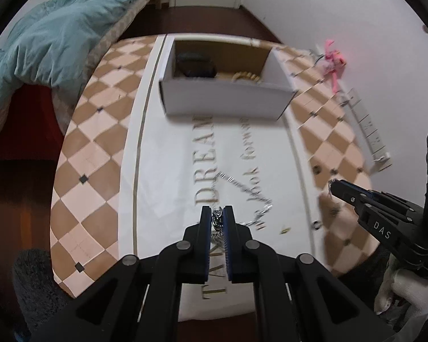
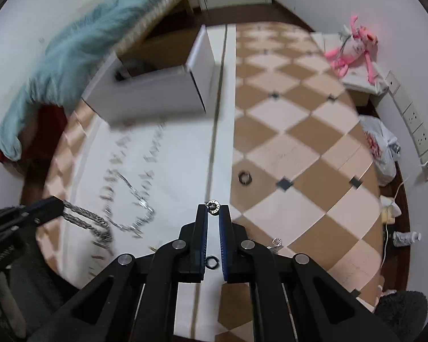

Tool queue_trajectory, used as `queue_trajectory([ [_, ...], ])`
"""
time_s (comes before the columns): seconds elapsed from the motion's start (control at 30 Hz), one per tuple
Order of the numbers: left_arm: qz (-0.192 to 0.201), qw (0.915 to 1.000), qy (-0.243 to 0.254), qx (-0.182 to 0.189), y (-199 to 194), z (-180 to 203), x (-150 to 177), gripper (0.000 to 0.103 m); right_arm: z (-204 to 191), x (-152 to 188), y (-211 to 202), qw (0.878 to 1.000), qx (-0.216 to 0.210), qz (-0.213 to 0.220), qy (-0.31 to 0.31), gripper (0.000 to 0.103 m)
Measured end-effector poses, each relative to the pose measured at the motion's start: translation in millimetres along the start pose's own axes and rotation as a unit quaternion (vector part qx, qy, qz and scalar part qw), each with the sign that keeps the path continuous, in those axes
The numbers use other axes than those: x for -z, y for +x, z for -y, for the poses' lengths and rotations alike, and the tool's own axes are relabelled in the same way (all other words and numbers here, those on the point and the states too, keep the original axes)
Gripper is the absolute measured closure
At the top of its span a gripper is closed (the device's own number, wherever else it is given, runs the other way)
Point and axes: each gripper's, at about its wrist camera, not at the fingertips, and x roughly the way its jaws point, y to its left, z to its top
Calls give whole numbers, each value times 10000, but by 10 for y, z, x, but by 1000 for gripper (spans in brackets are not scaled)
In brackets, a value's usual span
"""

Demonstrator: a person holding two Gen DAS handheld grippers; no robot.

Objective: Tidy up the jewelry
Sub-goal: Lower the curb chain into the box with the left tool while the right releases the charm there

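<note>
My left gripper (image 1: 217, 212) is shut on a thick silver chain (image 1: 217, 221); the chain hangs from its tips (image 2: 85, 216) in the right wrist view. A thinner silver necklace (image 1: 251, 196) lies on the white lettered cloth (image 1: 171, 156) just ahead. My right gripper (image 2: 213, 209) is shut on a small silver ring (image 2: 213, 207) at its tips; it shows at the right of the left wrist view (image 1: 332, 185). The open white box (image 1: 225, 97) stands at the far end of the cloth with dark and gold items inside.
Loose rings lie on the checkered tabletop (image 2: 299, 131): a dark ring (image 2: 244, 177), a silver one (image 2: 276, 242) and a black ring (image 2: 211, 261) under my right fingers. A pink plush toy (image 2: 356, 48), a plastic bag (image 2: 378, 148) and wall sockets (image 2: 413, 125) sit right.
</note>
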Motion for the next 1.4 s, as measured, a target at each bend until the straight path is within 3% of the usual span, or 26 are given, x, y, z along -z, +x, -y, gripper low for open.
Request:
queue_trajectory([
  [0.23, 307, 9986, -45, 427, -295, 86, -352, 98, -107, -462, -417, 9976, -491, 487, 66, 95],
  [0.47, 740, 9955, -15, 600, -446, 61, -1030, 98, -294, -1120, -593, 9941, -672, 839, -145, 95],
  [0.6, 776, 9947, -16, 668, -414, -17, -1434, 98, -370, -1506, -596, 9930, -658, 951, -255, 95],
  [0.73, 710, 9959, 34, 559, -239, -89, -1780, 98, -456, -1834, -451, 9934, -714, 850, -305, 95],
  [0.87, 381, 9978, 0, 545, 72, -176, -2006, 97, -557, -2071, -154, 9949, -728, 539, -441, 95],
  [1.0, 87, 9989, -86, 450, 328, -251, -2082, 97, -640, -2216, 186, 9959, -650, 132, -615, 95],
  [1.2, -182, 9997, -163, -31, 545, -343, -2117, 92, -644, -2325, 553, 9956, -426, -425, -714, 95],
  [1.27, -154, 9995, -170, -218, 575, -385, -2107, 78, -613, -2328, 622, 9957, -311, -543, -688, 94],
  [1.33, -56, 9991, -240, -352, 583, -436, -2089, 39, -576, -2307, 679, 9953, -242, -650, -669, 92],
  [1.4, 73, 9983, -266, -523, 583, -481, -2077, 26, -549, -2279, 712, 9953, -89, -690, -675, 77],
])
